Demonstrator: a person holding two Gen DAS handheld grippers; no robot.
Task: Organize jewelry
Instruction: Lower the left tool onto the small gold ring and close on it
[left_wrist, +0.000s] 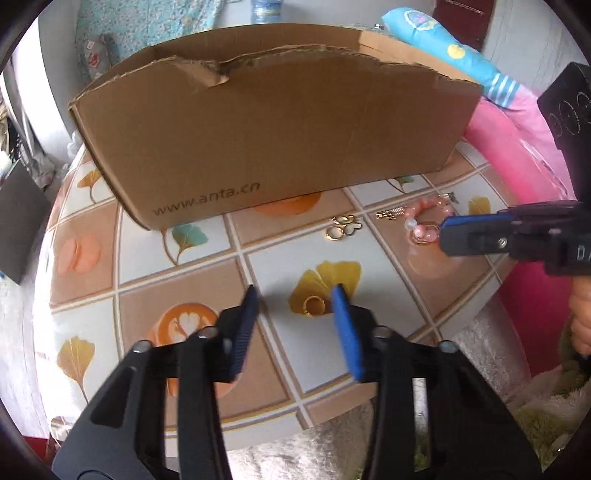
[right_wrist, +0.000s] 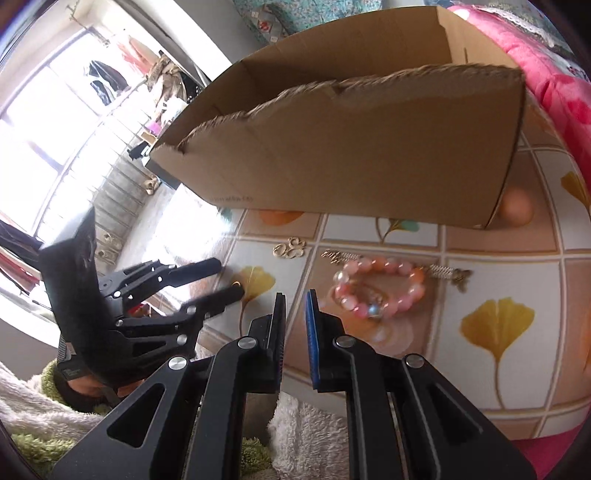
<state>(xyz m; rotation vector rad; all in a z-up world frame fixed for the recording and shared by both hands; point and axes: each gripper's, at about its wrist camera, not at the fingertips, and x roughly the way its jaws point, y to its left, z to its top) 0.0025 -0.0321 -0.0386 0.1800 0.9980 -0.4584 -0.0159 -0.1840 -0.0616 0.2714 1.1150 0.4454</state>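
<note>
Two tongs: left tongs (left_wrist: 295, 291) gape beside a gold ring (left_wrist: 314, 305); right tongs (right_wrist: 295, 293) narrow, empty.

A blue patterned umbrella (left_wrist: 454, 51) lies beside pink bedding (left_wrist: 517, 147).

bright daylight | window (right_wrist: 55, 122) blown out | fisheye edges | slight motion blur
</note>
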